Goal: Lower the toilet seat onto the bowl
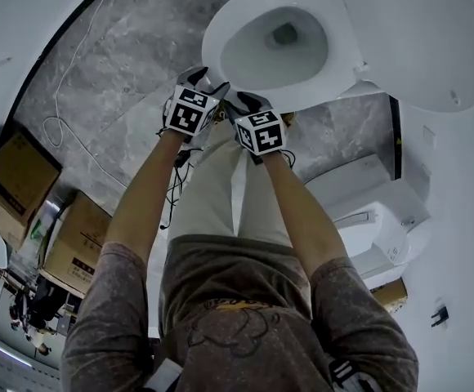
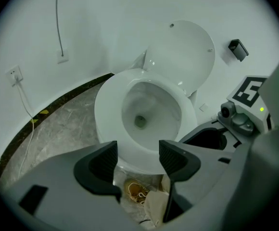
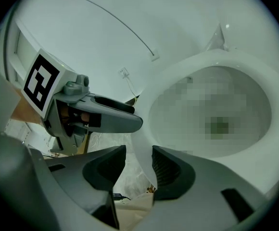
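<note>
- seat position: the toilet seat (image 2: 107, 114) looks level on the bowl (image 2: 140, 110), or very nearly so. the lid (image 2: 183, 52) stands raised behind it. no view shows whether the seat's front edge has fully touched down.
- the right gripper (image 3: 138, 166) has its fingers (image 3: 172, 170) apart, straddling the thin white front edge of the seat (image 3: 142, 150). the edge lies against one finger with a gap on the other side, so the gripper is loosely around it, not clamped.
- the left gripper (image 2: 138, 160) is released and empty. only a shoe (image 2: 135, 192) and the floor show between its fingers, and the seat's front lies just beyond the tips.
- in the head view the left gripper (image 1: 198, 78) and the right gripper (image 1: 243, 100) sit side by side at the near edge of the seat (image 1: 319, 98).
- judged from this, the step in hand is the last of the lowering and the letting go.
- to do it well, the right gripper should stay loose and ease the edge down slowly so the seat does not drop onto the porcelain.
- whichever finger is under the edge should slide out toward the person once the seat bears on the rim, so it is not pinched there.
- the left gripper could press lightly on top to confirm the seat sits flat.
- clenching or pulling sideways would likely lift the seat again or strain the hinge.
</note>
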The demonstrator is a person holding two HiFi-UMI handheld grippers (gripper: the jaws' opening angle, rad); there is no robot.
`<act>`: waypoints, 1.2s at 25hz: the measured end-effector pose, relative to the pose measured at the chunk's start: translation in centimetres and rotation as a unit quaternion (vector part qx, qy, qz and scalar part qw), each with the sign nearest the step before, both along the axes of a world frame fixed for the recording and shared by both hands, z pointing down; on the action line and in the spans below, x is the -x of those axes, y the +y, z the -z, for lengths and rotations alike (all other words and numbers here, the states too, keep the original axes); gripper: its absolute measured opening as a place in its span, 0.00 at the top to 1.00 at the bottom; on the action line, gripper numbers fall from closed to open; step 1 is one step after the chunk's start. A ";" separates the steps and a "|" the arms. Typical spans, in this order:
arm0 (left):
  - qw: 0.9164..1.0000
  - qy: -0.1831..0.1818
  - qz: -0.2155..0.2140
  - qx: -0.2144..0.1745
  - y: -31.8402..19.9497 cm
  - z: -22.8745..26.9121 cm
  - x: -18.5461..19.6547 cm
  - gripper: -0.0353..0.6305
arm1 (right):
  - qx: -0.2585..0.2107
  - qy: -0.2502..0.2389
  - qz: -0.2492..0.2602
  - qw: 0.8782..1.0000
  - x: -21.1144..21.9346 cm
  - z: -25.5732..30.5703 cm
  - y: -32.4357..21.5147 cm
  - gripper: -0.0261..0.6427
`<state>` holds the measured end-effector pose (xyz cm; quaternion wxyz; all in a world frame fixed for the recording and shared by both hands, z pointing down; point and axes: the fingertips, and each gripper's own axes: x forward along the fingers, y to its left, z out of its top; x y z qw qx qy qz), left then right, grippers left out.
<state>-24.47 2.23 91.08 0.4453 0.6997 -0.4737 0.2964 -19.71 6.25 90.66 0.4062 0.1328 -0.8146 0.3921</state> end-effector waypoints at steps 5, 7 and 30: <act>1.000 -0.001 0.018 0.002 -0.4 -1.2 0.5 0.54 | -0.014 -0.002 -0.009 1.000 0.5 -1.3 -0.7 0.74; 1.000 0.002 0.014 0.003 -0.2 -1.0 0.3 0.54 | -0.015 -0.004 -0.009 1.000 0.6 -1.1 -0.6 0.75; 0.976 0.029 0.026 -0.213 -6.7 41.9 -1.3 0.55 | -0.265 -0.170 -0.038 0.948 -3.9 41.2 -11.9 0.76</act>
